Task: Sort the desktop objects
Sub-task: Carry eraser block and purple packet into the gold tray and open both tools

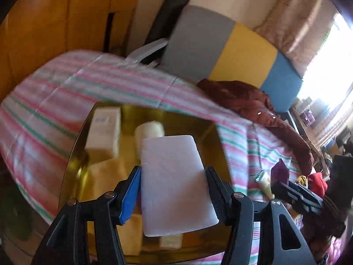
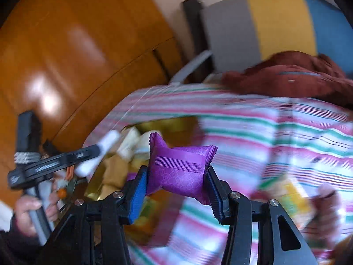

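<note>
From the left wrist view, the left gripper (image 1: 173,190) held a flat white block (image 1: 174,183) between its two fingers, squeezed at the sides so it would not slip. The block hung over a shiny gold tray (image 1: 72,154). A white box (image 1: 103,130), a pale roll (image 1: 150,130) and yellow blocks (image 1: 108,176) already lay in the tray, so this was likely the place for sorted things. The tray sat on a striped cloth (image 1: 66,84), which seemed to cover a bed more than a tabletop. A dark red jacket (image 1: 253,103) lay further back. At the right edge, the other gripper carried a purple packet (image 1: 280,172).

From the right wrist view, the right gripper (image 2: 176,176) held that purple packet (image 2: 181,165) by its two ends, and its fingers pressed into the soft wrapper. The packet was up in the air beside the gold tray (image 2: 172,125), probably on its way there. At the left, a hand (image 2: 28,209) gripped the handle of the left gripper (image 2: 97,152), with the white block (image 2: 99,154) in it. The picture was blurry, so small things stayed unclear.
</note>
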Available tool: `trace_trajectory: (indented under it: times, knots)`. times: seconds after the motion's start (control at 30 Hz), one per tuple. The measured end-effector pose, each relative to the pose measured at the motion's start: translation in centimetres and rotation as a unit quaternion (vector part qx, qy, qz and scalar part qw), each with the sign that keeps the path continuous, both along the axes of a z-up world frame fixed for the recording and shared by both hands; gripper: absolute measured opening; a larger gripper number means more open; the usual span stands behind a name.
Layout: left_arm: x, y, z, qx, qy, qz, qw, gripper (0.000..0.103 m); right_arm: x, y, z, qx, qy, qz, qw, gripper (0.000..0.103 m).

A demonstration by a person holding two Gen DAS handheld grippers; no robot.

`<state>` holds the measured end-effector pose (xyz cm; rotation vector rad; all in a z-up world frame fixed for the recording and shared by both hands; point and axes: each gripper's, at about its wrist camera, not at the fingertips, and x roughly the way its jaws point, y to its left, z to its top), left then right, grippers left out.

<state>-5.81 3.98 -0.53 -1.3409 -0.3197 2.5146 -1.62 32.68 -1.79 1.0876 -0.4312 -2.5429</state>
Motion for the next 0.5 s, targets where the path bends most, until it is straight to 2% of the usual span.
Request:
trace_trajectory:
  times: [0.1, 0.23, 0.5]
  knots:
    - [-0.3, -1.4, -1.2, 0.011, -0.014, 0.007, 0.9998, 0.059, -0.3, -4.0, -0.8, 0.005, -0.009, 0.036, 0.999, 0.052]
    - [-0.9, -2.0, -1.8, 0.024, -0.019, 0.008, 0.9995, 0.059, -1.4, -8.1, -2.5, 0.016, -0.031, 0.057, 0.998, 0.052]
    - [-2.5, -1.6, -3.7, 0.011, -0.028, 0.002, 0.9995, 0.060, -3.3, -10.1, -4.7, 0.046, -0.071, 0.053, 0.995, 0.053]
